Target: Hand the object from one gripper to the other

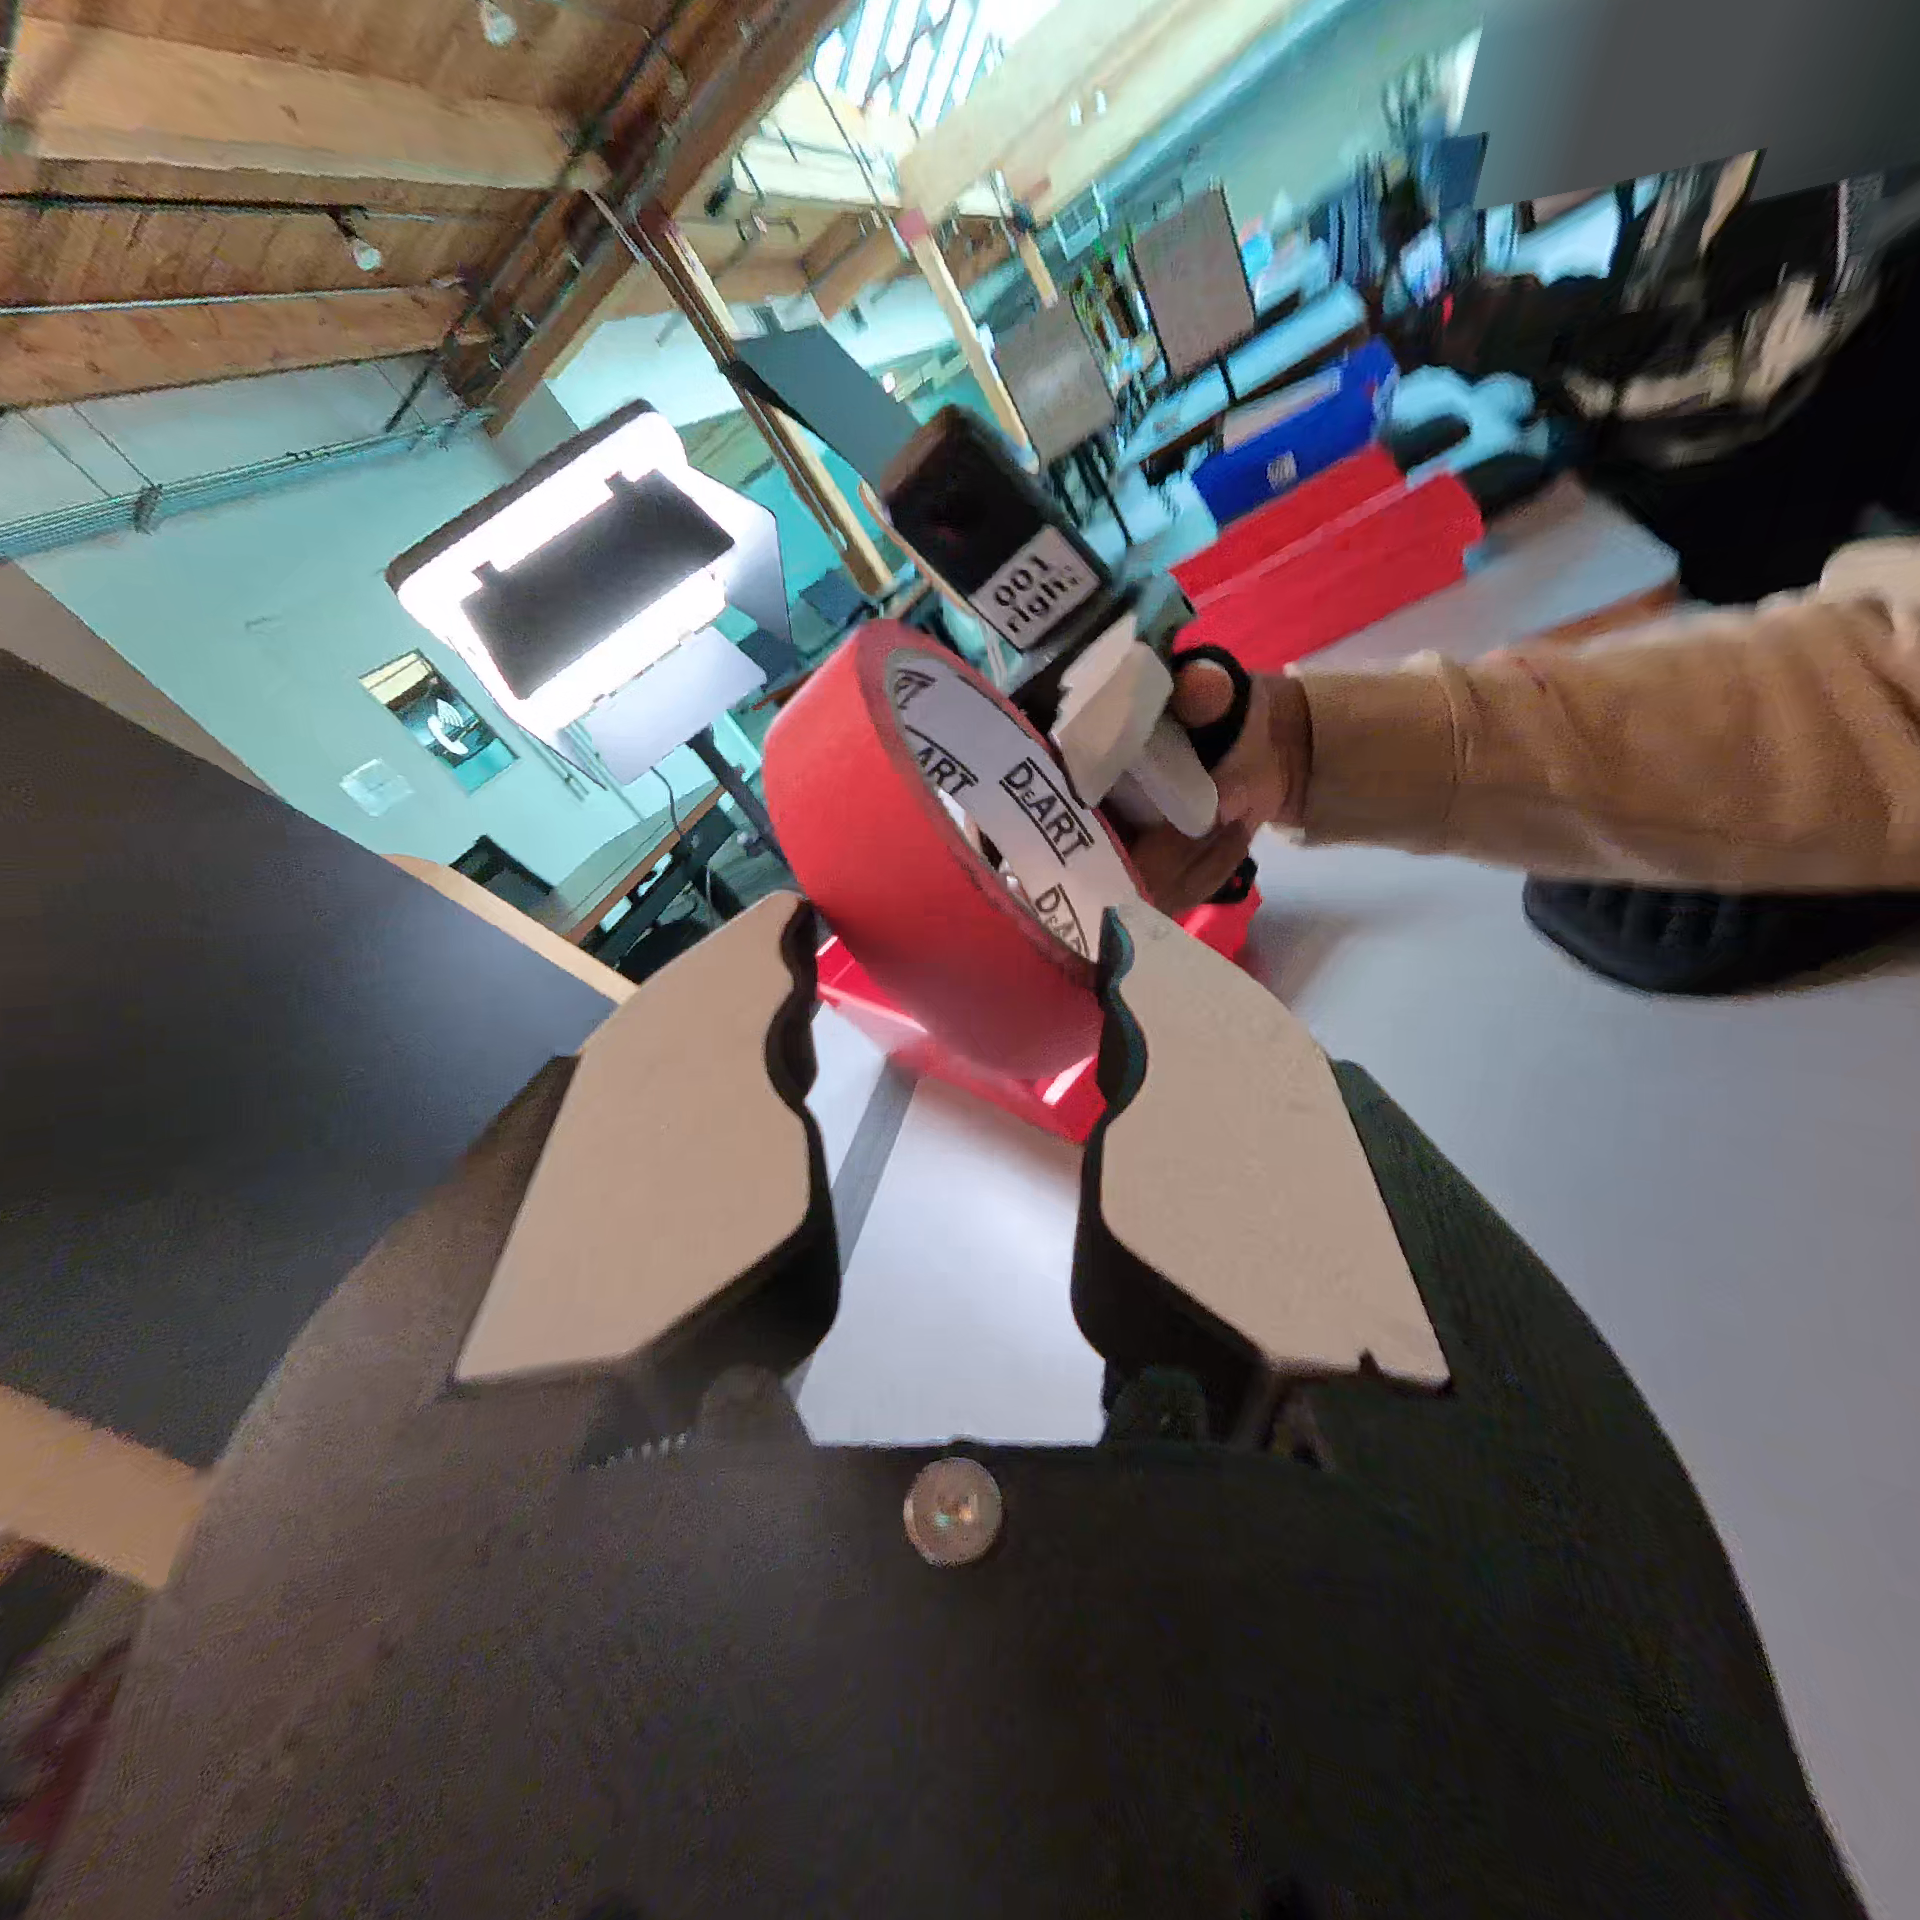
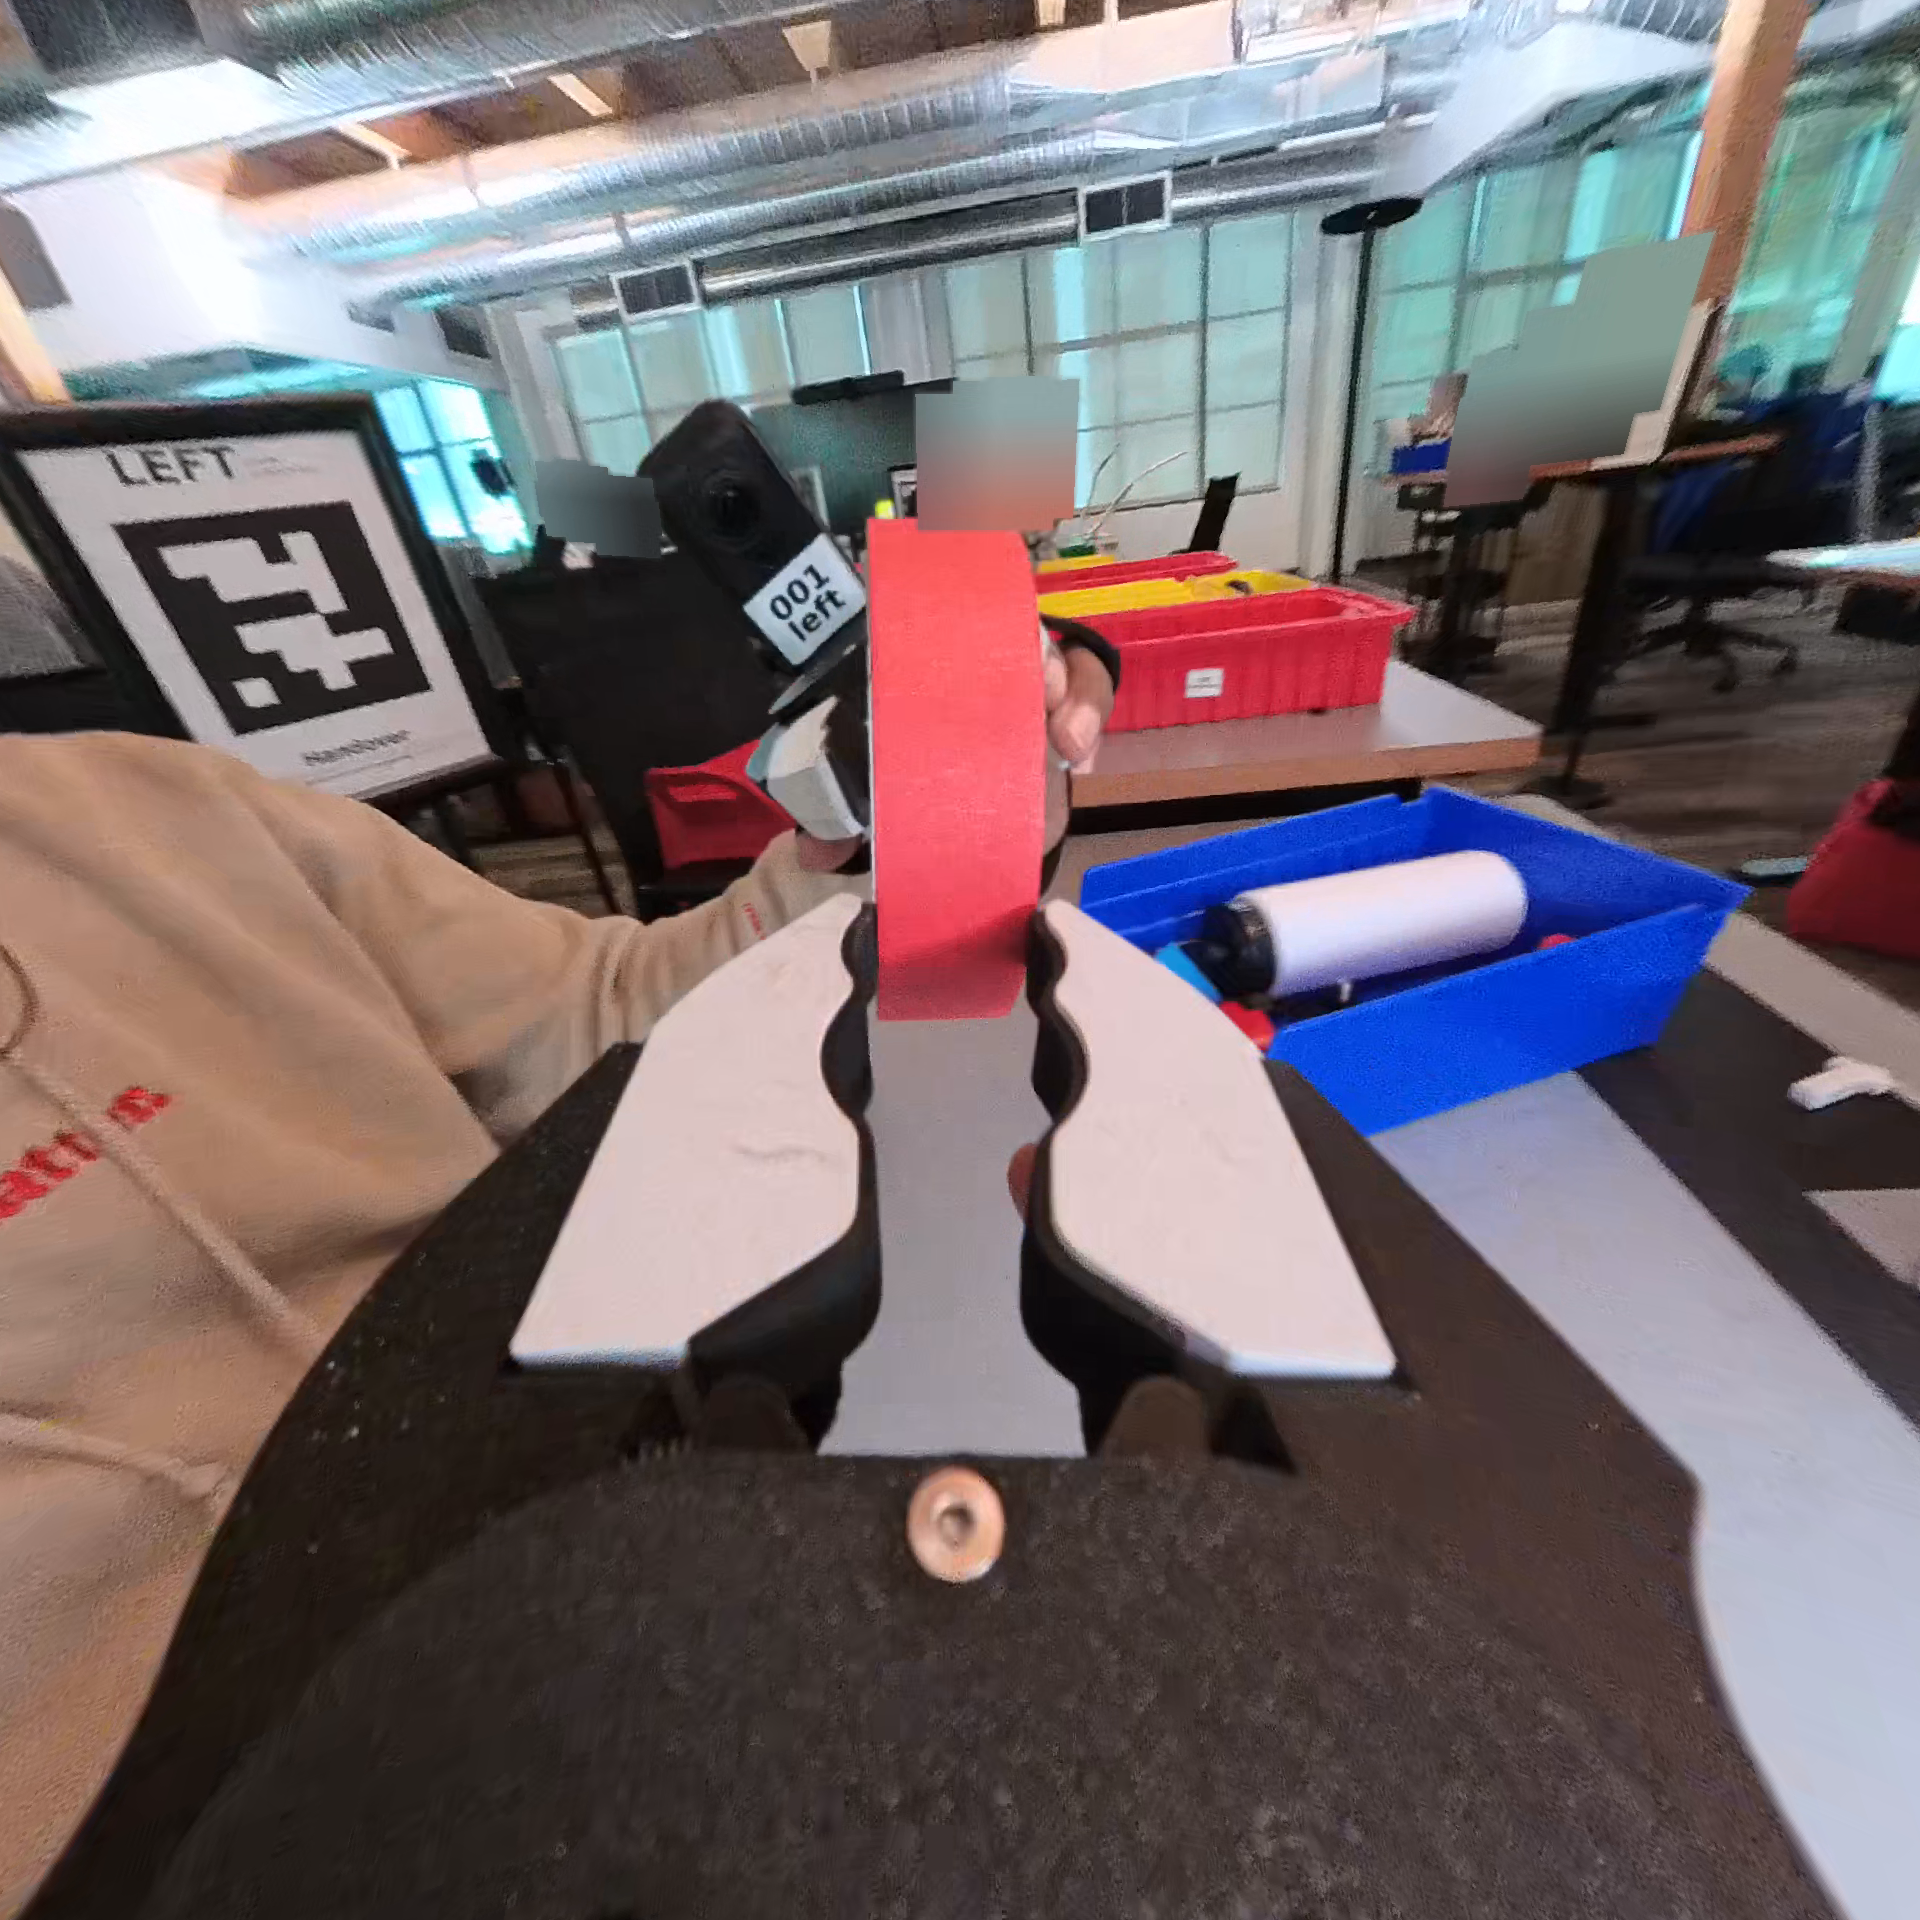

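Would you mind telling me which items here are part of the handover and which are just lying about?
Part of the job:
red tape roll
left gripper
right gripper

Just lying about:
blue bin with a white bottle in it
red bin on the far table
framed marker board
small white piece on the table

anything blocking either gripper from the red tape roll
Nothing visible does. The red tape roll stands edge-on directly between the tips of the right gripper, and it also sits between the left gripper tips. Whether either clamps it is unclear.
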Demonstrator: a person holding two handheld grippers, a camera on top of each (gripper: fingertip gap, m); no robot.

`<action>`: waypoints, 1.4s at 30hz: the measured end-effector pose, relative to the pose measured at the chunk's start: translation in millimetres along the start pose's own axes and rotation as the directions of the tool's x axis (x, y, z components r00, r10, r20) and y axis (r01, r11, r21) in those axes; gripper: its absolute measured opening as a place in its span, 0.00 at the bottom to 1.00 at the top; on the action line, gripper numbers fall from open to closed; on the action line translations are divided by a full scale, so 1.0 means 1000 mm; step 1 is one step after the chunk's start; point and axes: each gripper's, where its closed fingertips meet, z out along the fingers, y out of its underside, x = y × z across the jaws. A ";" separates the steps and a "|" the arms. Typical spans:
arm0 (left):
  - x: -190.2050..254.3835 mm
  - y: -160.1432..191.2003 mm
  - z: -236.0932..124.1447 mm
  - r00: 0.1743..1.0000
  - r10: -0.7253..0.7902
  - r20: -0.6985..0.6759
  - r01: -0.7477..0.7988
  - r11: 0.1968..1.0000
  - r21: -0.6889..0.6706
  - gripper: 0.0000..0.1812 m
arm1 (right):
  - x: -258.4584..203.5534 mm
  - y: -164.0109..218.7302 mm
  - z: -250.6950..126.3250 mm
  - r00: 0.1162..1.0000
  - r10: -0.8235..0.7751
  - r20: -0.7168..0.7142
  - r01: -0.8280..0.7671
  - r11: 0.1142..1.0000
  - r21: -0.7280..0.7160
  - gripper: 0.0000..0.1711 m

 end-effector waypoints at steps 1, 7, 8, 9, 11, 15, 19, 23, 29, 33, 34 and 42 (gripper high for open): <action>0.004 0.002 0.000 0.999 0.043 -0.008 -0.044 0.998 -0.042 0.32 | 0.001 0.003 -0.003 0.998 0.051 0.031 -0.051 0.999 -0.012 0.16; 0.017 0.011 0.012 0.956 0.292 -0.002 -0.285 0.932 -0.222 0.46 | 0.005 0.006 -0.013 0.944 0.290 0.160 -0.293 0.956 -0.008 0.16; 0.020 0.011 0.015 0.948 0.317 -0.001 -0.309 0.924 -0.227 0.46 | 0.008 0.005 -0.014 0.932 0.317 0.175 -0.323 0.946 0.007 0.16; 0.022 0.010 0.018 0.942 0.335 -0.001 -0.326 0.918 -0.227 0.46 | 0.010 0.001 -0.015 0.921 0.342 0.185 -0.353 0.935 0.029 0.16; 0.025 0.007 0.020 0.937 0.348 -0.002 -0.340 0.915 -0.218 0.47 | 0.011 -0.004 -0.016 0.906 0.376 0.196 -0.392 0.919 0.048 0.16; 0.021 0.004 0.018 0.936 0.352 0.025 -0.339 0.915 -0.219 0.50 | 0.017 -0.021 -0.027 0.885 0.418 0.207 -0.449 0.884 0.131 0.16; 0.013 -0.005 0.021 0.922 0.373 0.099 -0.356 0.921 -0.156 0.51 | 0.022 -0.035 -0.033 0.874 0.446 0.194 -0.480 0.853 0.205 0.16; 0.018 -0.001 0.030 0.926 0.365 0.092 -0.348 0.924 -0.161 0.54 | 0.016 -0.041 -0.021 0.858 0.471 0.205 -0.509 0.834 0.215 0.16; 0.033 0.016 0.044 0.927 0.373 0.036 -0.358 0.909 -0.216 0.63 | 0.009 -0.023 0.013 0.846 0.510 0.155 -0.529 0.839 0.131 0.16; 0.032 0.013 0.049 0.930 0.362 0.065 -0.342 0.916 -0.209 0.63 | 0.010 -0.026 0.007 0.858 0.492 0.150 -0.511 0.848 0.140 0.16; 0.031 0.012 0.049 0.931 0.358 0.074 -0.338 0.920 -0.199 0.62 | 0.008 -0.028 0.006 0.876 0.462 0.137 -0.480 0.865 0.149 0.16; -0.021 -0.018 0.004 0.968 0.102 0.231 -0.103 0.995 -0.009 0.62 | 0.021 -0.078 -0.069 0.976 0.049 -0.212 0.028 0.938 0.345 0.29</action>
